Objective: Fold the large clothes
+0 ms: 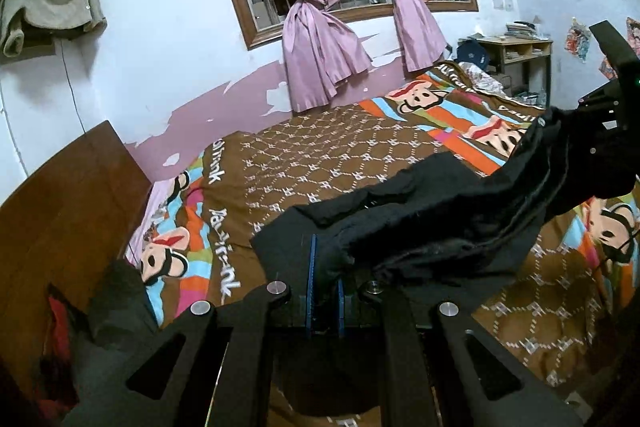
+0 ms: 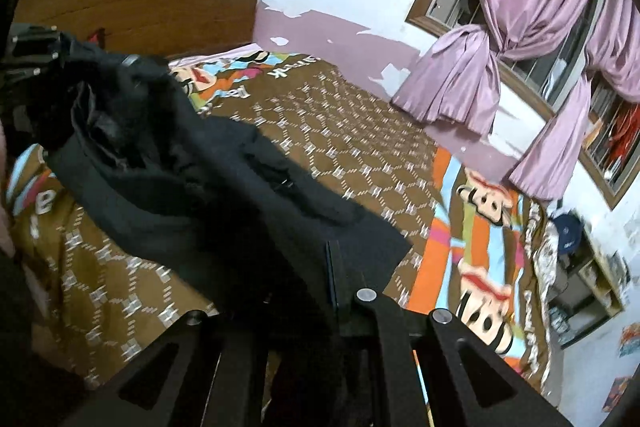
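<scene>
A large black garment (image 1: 440, 223) hangs stretched between my two grippers above the bed. In the left wrist view my left gripper (image 1: 326, 263) is shut on one bunched edge of it, with the cloth pinched between the blue pads (image 1: 313, 267). My right gripper (image 1: 600, 107) shows at the upper right, gripping the far end. In the right wrist view the black garment (image 2: 192, 187) drapes from my right gripper (image 2: 320, 267), which is shut on it with one finger hidden under the cloth. The left gripper (image 2: 36, 55) holds the other end at the far left.
The bedspread (image 1: 320, 155) is brown with cartoon monkey panels. A wooden headboard (image 1: 60, 207) stands at one end. Pink curtains (image 1: 320, 47) hang over the window by the far wall. A small wooden shelf unit (image 1: 516, 55) with clutter stands beyond the bed's far corner.
</scene>
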`<state>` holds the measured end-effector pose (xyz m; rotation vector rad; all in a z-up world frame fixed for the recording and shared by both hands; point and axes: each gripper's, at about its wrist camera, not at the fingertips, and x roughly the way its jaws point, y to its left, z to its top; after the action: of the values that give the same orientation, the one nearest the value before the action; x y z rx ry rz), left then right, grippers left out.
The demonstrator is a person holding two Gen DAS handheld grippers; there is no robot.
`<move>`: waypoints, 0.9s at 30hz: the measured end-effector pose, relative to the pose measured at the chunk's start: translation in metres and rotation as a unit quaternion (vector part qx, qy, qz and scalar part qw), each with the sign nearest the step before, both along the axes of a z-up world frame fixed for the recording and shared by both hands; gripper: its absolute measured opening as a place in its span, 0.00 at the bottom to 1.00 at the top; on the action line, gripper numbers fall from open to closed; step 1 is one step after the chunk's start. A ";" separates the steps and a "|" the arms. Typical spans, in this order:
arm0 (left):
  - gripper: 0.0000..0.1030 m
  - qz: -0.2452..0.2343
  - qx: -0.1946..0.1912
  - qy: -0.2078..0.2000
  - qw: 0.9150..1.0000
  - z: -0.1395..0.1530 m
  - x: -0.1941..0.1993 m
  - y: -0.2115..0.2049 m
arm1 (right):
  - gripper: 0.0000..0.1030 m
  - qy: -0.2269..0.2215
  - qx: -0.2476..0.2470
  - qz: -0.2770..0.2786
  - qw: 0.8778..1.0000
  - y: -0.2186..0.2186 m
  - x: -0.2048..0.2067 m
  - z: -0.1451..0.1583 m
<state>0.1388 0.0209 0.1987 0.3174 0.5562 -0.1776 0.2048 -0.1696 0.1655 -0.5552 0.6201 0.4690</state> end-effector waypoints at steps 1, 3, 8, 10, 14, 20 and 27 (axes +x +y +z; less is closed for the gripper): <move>0.06 0.002 0.003 0.001 1.000 0.000 0.009 0.001 | 0.07 -0.001 0.000 -0.001 1.000 0.003 0.009 -0.001; 0.06 0.009 0.008 0.004 1.000 0.002 0.036 0.001 | 0.07 0.001 0.000 -0.002 1.000 0.009 0.037 -0.007; 0.07 0.033 0.010 0.021 0.999 -0.008 0.104 0.008 | 0.08 0.009 0.007 0.001 1.000 0.019 0.098 -0.030; 0.07 0.043 0.015 0.024 0.999 -0.019 0.134 0.011 | 0.08 0.008 0.004 0.003 1.000 0.026 0.124 -0.047; 0.13 0.054 -0.012 0.032 0.998 -0.042 0.186 0.022 | 0.09 0.031 0.008 -0.006 0.999 0.030 0.174 -0.089; 0.77 0.068 -0.160 -0.035 0.984 -0.068 0.240 0.089 | 0.30 0.062 0.015 -0.035 0.997 0.025 0.238 -0.155; 0.80 0.155 -0.323 0.002 0.934 -0.117 0.277 0.189 | 0.76 0.050 0.145 -0.044 0.987 -0.018 0.252 -0.135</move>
<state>0.4153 0.2096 0.0820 -0.4120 0.5154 -0.0485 0.4568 -0.1878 0.0306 -0.2274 0.6563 0.4964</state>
